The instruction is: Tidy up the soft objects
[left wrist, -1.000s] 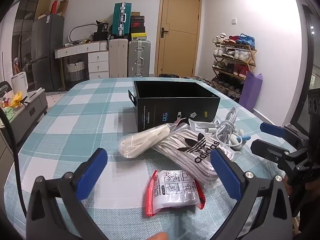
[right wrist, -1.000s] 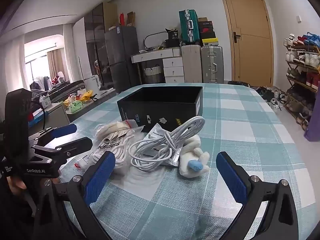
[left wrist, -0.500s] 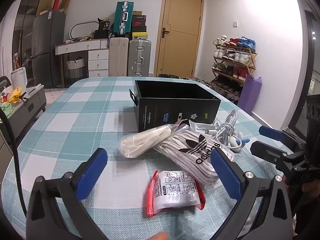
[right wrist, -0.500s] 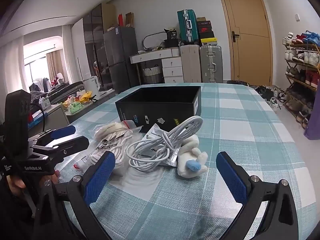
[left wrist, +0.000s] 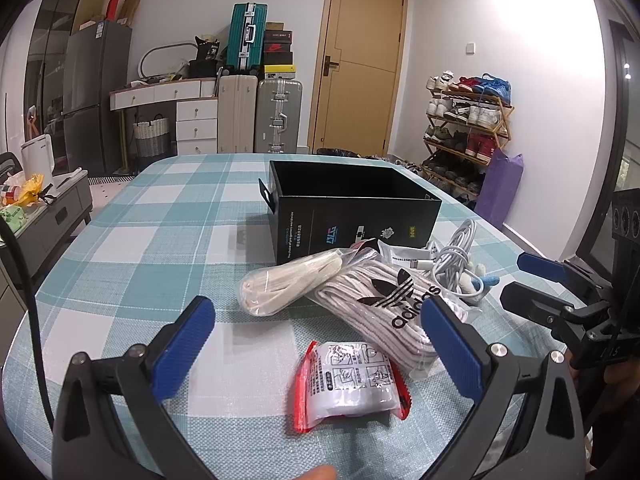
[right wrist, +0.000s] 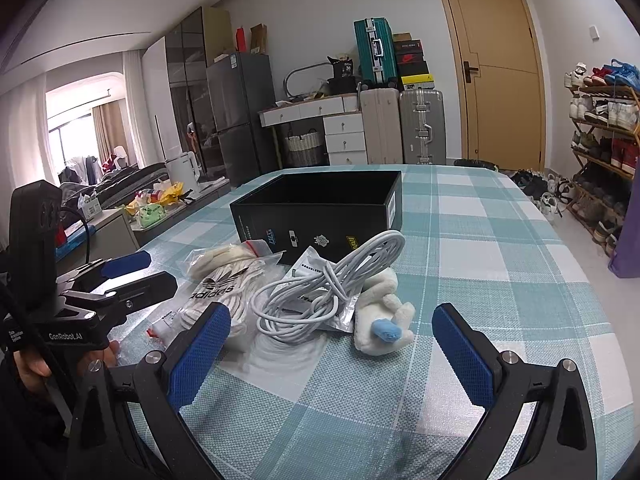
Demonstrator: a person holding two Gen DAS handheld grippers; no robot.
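An open black box (left wrist: 352, 208) stands on the checked tablecloth; it also shows in the right wrist view (right wrist: 320, 208). In front of it lie a bagged cream item (left wrist: 288, 286), an adidas sock pack (left wrist: 384, 312), a red-edged white packet (left wrist: 352, 384), a coiled white cable (right wrist: 324, 288) and a white plush with a blue patch (right wrist: 384, 320). My left gripper (left wrist: 320, 328) is open and empty, just above the red-edged packet. My right gripper (right wrist: 332, 336) is open and empty, in front of the cable and plush.
The table edge (left wrist: 24, 320) drops off at the left. Suitcases (left wrist: 260, 116), a drawer unit and a fridge stand by the far wall. A shoe rack (left wrist: 464, 128) and a purple bag (left wrist: 500, 188) stand at the right. A low cabinet (left wrist: 44, 208) stands at the left.
Both grippers have drifted slightly; the view tilts a little. Nothing on the table has moved.
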